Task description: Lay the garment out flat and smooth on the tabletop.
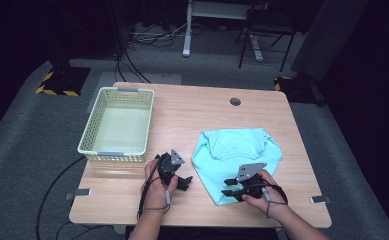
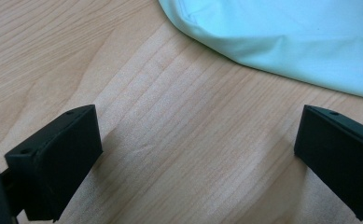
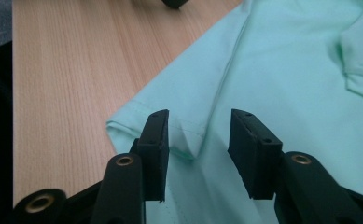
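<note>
A light mint-green shirt (image 1: 234,155) lies folded on the wooden table (image 1: 182,120), right of centre. My right gripper (image 1: 228,190) hovers over its near hem; in the right gripper view its jaws stand apart around a raised fold of the shirt's hem (image 3: 191,140) without closing on it. My left gripper (image 1: 186,182) rests low over bare wood just left of the shirt, jaws wide apart. In the left gripper view the shirt's edge (image 2: 282,42) lies ahead of the left gripper (image 2: 198,154), a short way beyond the jaws.
A pale green plastic basket (image 1: 118,125) stands at the table's left side with nothing visible inside. A round cable hole (image 1: 235,101) is near the far edge. The near table edge runs just below both hands.
</note>
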The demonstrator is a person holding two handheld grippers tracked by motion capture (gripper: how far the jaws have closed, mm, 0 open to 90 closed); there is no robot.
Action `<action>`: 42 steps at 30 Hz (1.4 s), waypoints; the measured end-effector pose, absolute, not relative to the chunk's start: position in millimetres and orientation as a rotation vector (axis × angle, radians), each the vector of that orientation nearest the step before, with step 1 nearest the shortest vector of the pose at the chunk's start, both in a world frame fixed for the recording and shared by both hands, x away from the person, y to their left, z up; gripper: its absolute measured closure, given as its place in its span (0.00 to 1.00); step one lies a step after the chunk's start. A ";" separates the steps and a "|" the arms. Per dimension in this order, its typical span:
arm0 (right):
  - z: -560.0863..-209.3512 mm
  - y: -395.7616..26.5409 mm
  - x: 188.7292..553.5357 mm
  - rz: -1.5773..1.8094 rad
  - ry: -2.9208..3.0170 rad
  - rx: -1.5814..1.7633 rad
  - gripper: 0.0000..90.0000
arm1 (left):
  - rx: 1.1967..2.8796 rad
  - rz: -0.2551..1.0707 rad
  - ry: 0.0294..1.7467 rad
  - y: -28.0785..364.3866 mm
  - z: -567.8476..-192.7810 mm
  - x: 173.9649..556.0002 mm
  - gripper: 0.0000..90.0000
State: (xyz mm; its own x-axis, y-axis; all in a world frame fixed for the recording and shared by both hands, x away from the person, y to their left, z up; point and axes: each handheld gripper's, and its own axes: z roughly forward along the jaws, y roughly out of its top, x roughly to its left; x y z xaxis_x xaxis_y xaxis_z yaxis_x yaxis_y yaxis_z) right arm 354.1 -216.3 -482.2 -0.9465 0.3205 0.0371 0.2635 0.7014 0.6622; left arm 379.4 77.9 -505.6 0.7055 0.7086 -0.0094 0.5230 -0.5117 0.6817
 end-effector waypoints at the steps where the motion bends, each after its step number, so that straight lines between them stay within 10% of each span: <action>1: -484.3 -214.9 354.5 1.060 2.834 0.480 0.71 | 2.236 0.355 0.933 78.0 -505.6 379.4 0.01; 5: -485.7 -209.5 352.8 1.035 2.875 0.456 0.94 | 2.235 0.355 0.936 78.0 -505.6 379.3 0.01; 12: -468.1 -193.4 345.3 1.094 2.826 0.364 0.96 | 2.232 0.365 0.953 79.4 -505.6 379.1 0.01; 20: -462.8 -179.4 336.4 1.275 2.849 0.162 0.74 | 2.227 0.371 0.964 80.2 -505.7 379.4 0.00; 42: -448.2 -271.9 404.6 1.102 2.569 0.822 0.68 | 2.230 0.374 0.962 80.3 -505.5 379.4 0.00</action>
